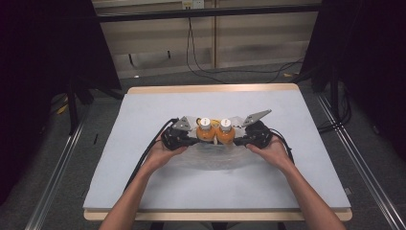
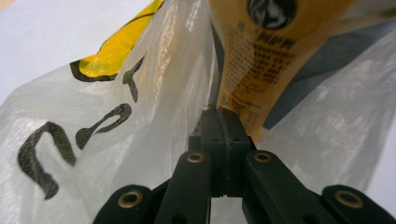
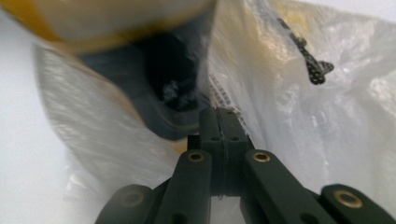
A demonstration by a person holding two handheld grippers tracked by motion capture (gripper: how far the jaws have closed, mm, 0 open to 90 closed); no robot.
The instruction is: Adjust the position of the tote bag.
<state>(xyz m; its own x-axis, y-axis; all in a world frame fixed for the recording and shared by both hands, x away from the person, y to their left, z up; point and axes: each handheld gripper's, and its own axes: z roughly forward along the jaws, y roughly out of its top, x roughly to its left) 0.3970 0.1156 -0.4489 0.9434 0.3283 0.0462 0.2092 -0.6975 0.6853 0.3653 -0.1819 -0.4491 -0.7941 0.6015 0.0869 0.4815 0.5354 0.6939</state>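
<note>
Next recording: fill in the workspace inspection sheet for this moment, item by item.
Surface: pale blue-grey mat on a wooden-edged table.
Job's things: clear printed plastic bag at mid-table; two orange bottles with white caps stand side by side at its mouth.
Clutter: nothing seen.
Grippers: left gripper and right gripper flank the bottles; both sets of jaws shut, each pinching bag film.
Cables: one black cable trails from each gripper; more lie on the floor behind.
Surroundings: grey floor, dark curtains at both sides, metal floor rails.
</note>
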